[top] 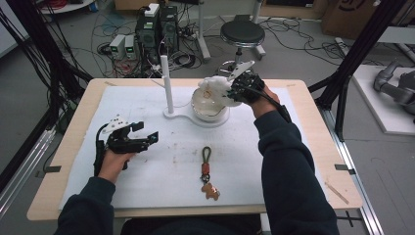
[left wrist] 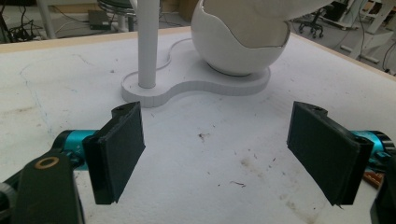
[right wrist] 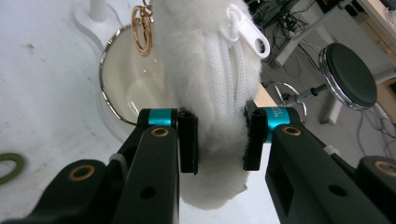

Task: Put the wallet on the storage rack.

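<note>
My right gripper [top: 234, 89] [right wrist: 218, 142] is shut on a fluffy white pouch [right wrist: 210, 79] [top: 214, 87] with a white zipper and a gold ring, held just above the white bowl [top: 208, 105] [right wrist: 123, 93]. The bowl sits on a white stand [top: 195, 119] [left wrist: 196, 88] with an upright white post [top: 167, 83] [left wrist: 147, 42]. My left gripper [top: 147, 134] [left wrist: 219, 154] rests at the table's left, open, with bare white mat between its jaws. A keychain [top: 206, 171] with a green loop and a brown bear charm lies on the mat near the front.
A white mat [top: 147, 166] covers the wooden table [top: 73, 147]. Beyond the far edge stand a black stool [top: 242, 33], computer boxes [top: 156, 27] and tangled cables on the floor. Black frame posts flank both sides of the table.
</note>
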Demonstrator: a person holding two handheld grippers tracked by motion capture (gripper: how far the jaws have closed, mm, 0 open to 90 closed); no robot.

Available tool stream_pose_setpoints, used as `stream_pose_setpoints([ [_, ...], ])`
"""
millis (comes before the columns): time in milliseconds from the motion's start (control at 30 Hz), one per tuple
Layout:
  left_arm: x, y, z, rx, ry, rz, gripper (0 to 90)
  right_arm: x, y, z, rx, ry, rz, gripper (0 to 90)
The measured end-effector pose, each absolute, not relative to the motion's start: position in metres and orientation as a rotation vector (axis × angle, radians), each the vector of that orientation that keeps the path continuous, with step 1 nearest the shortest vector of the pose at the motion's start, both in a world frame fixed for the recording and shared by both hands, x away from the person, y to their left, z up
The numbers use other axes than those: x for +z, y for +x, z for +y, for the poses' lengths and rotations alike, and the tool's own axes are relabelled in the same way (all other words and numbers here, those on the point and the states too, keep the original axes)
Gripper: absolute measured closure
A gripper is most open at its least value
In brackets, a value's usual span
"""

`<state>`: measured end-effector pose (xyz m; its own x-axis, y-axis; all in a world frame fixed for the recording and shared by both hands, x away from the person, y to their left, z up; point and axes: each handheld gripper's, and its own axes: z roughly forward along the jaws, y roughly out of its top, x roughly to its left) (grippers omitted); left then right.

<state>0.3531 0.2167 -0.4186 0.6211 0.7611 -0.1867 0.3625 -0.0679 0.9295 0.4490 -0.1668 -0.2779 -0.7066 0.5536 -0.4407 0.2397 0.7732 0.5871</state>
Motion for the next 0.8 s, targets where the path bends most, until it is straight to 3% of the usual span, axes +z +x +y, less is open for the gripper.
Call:
stream_pose_setpoints([
  [800, -0.420, 0.355, 0.217, 0.401, 1.668, 0.946, 18.8, -0.306, 0.476, -0.092, 0.212, 0.348, 2.416, 74.6],
])
